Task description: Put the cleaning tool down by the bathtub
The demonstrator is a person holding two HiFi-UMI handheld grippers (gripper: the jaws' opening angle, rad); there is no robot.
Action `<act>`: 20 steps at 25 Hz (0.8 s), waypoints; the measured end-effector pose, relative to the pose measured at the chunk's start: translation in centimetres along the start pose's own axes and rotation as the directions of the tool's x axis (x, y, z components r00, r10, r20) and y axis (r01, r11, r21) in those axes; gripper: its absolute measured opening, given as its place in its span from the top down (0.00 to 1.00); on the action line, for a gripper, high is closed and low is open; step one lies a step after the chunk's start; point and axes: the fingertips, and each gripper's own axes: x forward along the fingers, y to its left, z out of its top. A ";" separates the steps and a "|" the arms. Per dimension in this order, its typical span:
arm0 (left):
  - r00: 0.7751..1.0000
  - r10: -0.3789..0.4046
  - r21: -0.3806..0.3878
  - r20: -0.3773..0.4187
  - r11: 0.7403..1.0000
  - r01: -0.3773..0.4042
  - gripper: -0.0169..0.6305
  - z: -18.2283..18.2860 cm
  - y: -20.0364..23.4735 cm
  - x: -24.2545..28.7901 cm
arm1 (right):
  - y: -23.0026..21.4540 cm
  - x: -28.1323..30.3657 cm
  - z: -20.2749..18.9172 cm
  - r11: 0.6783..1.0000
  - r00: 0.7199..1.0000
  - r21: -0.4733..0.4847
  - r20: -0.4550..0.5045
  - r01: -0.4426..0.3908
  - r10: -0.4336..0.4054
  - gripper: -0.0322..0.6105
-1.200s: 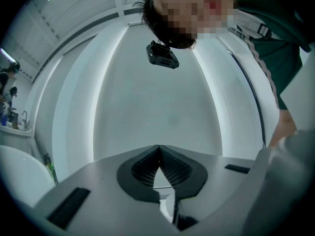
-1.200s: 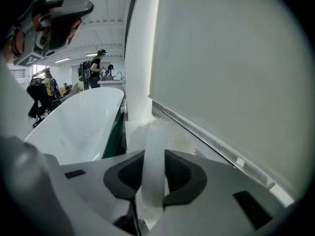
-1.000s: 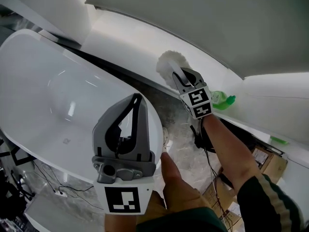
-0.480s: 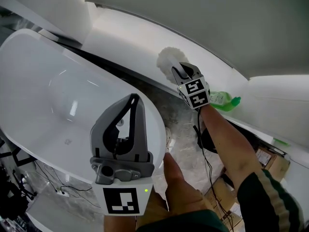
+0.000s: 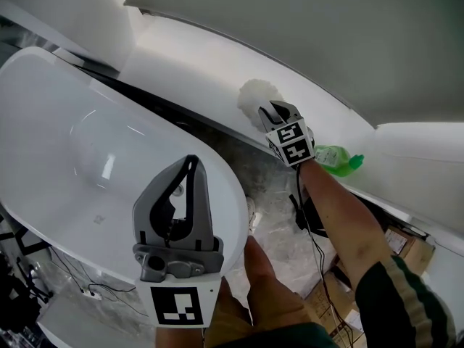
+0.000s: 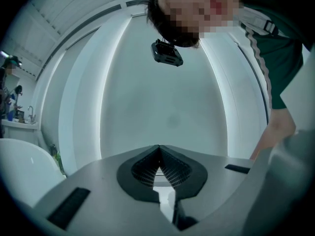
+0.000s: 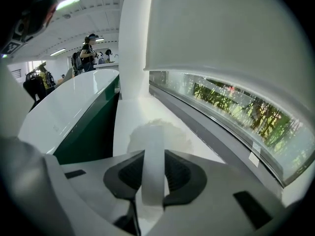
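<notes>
The cleaning tool is a white fluffy round head [image 5: 254, 96] on a flat white handle [image 7: 152, 167]. My right gripper [image 5: 272, 112] is shut on that handle, with the head [image 7: 173, 135] hanging low over the white ledge [image 5: 190, 62] behind the bathtub [image 5: 69, 125]. Whether the head touches the ledge I cannot tell. In the right gripper view the handle runs straight up between the dark pads [image 7: 178, 172]. My left gripper [image 5: 193, 162] is in the foreground over the tub's near rim, shut, with nothing between its jaws [image 6: 159, 149].
A green bottle [image 5: 336, 157] lies on the ledge just right of my right wrist. Black cables [image 5: 306, 220] and cardboard boxes [image 5: 328, 294] lie on the marble floor [image 5: 272, 194] between tub and ledge. A curved white wall [image 5: 304, 35] rises behind the ledge.
The right gripper has sunk a little toward the ledge with the tool still in it. The left gripper has dropped slightly over the tub rim.
</notes>
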 end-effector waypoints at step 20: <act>0.998 0.027 -0.096 -0.058 0.995 -0.033 0.96 -3.0 -0.4 -0.1 | -0.4 2.9 -1.4 0.999 0.998 0.036 -0.059 -0.001 0.003 0.80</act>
